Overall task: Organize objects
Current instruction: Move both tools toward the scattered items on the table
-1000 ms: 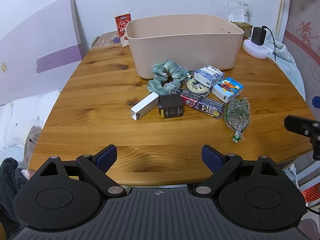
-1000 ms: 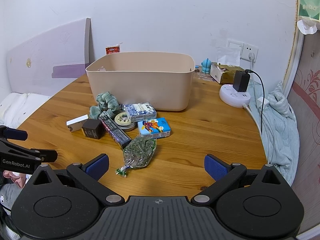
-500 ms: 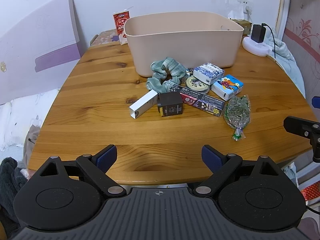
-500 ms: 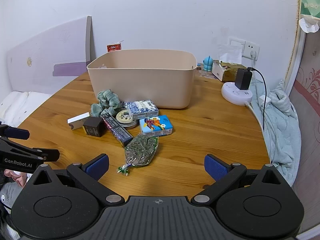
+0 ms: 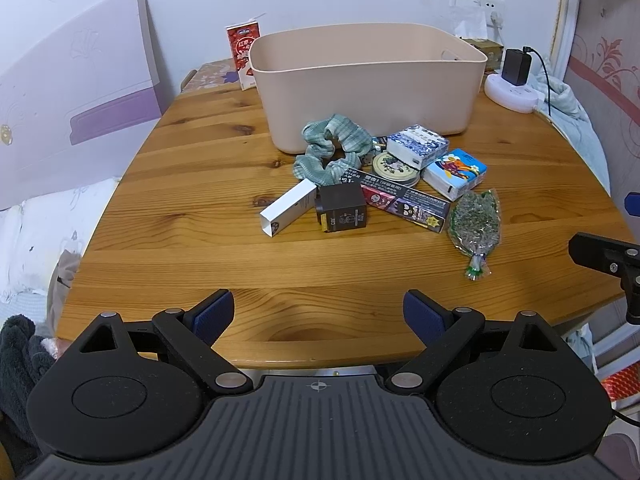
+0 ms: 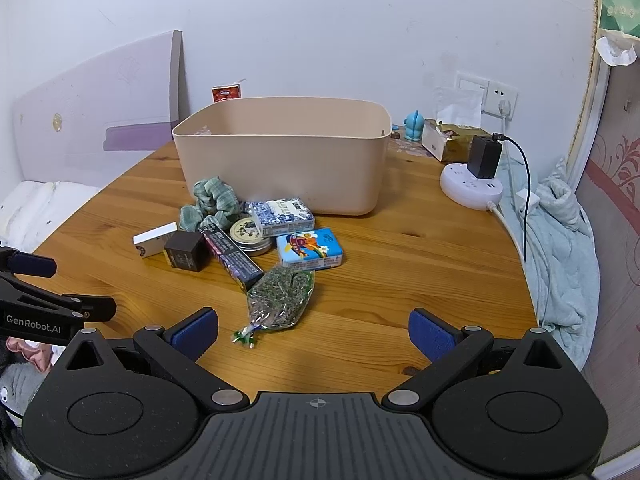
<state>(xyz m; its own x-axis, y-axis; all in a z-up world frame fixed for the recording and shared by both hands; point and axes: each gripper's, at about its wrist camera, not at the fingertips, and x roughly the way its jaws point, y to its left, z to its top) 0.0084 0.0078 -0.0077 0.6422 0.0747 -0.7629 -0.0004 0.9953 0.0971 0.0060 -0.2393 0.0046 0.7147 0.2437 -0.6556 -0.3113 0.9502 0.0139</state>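
Note:
A beige bin (image 5: 368, 80) (image 6: 280, 160) stands at the back of the round wooden table (image 5: 200, 264). In front of it lies a cluster: a green scrunchie (image 5: 332, 148) (image 6: 208, 202), a white box (image 5: 287, 207), a black cube box (image 5: 341, 207) (image 6: 186, 256), a long dark carton (image 5: 404, 200), a round tin (image 5: 394, 166), a blue-white tissue pack (image 5: 418, 146), a cartoon tissue pack (image 5: 454, 174) (image 6: 310, 249) and a bag of dried herbs (image 5: 476, 226) (image 6: 280, 300). My left gripper (image 5: 318, 316) and right gripper (image 6: 314, 330) hover open over the table's near edge, both with nothing between the fingers.
A red carton (image 5: 243, 56) stands behind the bin. A white power strip with a black charger (image 6: 476, 176), a tissue box (image 6: 448, 142) and a blue figurine (image 6: 414, 126) sit at the back right. A bluish cloth (image 6: 560, 232) hangs off the right edge. A lilac board (image 5: 72, 112) leans at left.
Both views have tilted or risen slightly, so the bin and the cluster sit a little lower in the frames. Nothing on the table has moved; both grippers stay open.

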